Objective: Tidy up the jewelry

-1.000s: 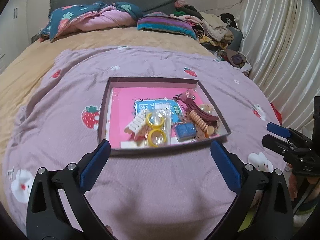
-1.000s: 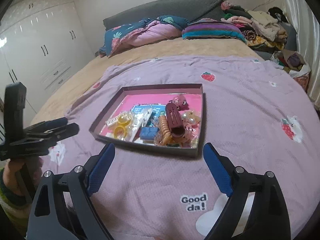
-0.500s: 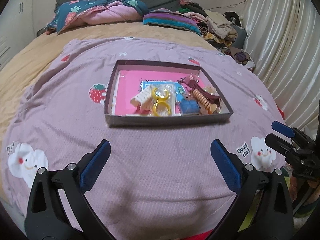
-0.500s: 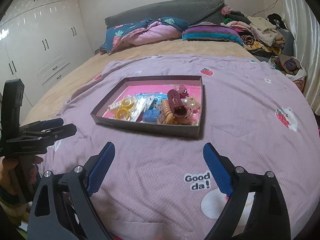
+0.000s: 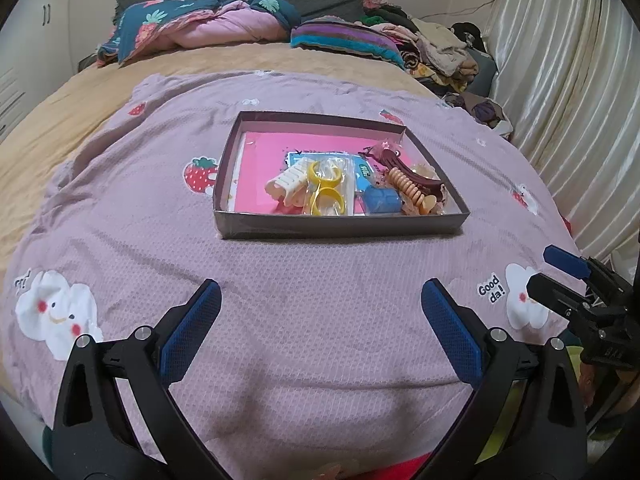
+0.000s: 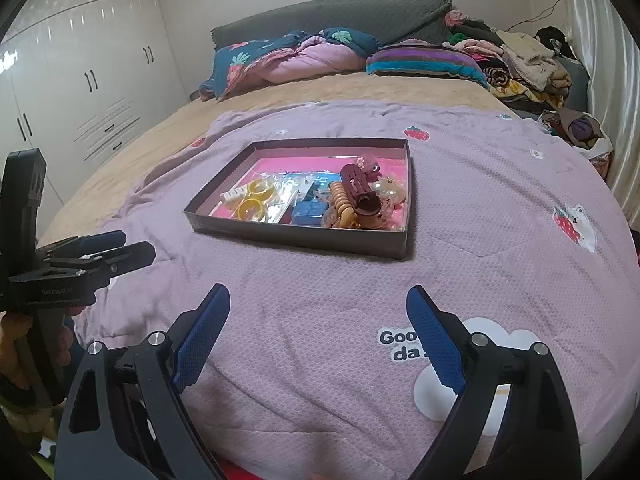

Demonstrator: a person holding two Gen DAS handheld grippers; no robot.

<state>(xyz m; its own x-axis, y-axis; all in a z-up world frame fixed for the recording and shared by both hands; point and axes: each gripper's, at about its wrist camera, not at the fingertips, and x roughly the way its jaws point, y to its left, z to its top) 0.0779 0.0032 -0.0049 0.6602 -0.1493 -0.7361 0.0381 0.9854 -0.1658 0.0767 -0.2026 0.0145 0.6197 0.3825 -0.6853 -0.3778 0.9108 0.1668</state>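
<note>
Left gripper [image 5: 320, 312]: seen at the bottom of its frame, fingers spread wide, nothing grasped, held above the purple blanket [image 5: 312, 280].
Right gripper [image 6: 318, 320]: seen at the bottom of its frame, likewise spread and empty.
Tray [image 5: 340, 228]: set on the blanket at frame centre, well apart from both tools.
Contents: a white hair claw [image 5: 285, 182], yellow rings [image 5: 327, 200], a blue box [image 5: 382, 200] and a maroon hair clip [image 5: 416, 178] are piled in the tray's right half.
</note>
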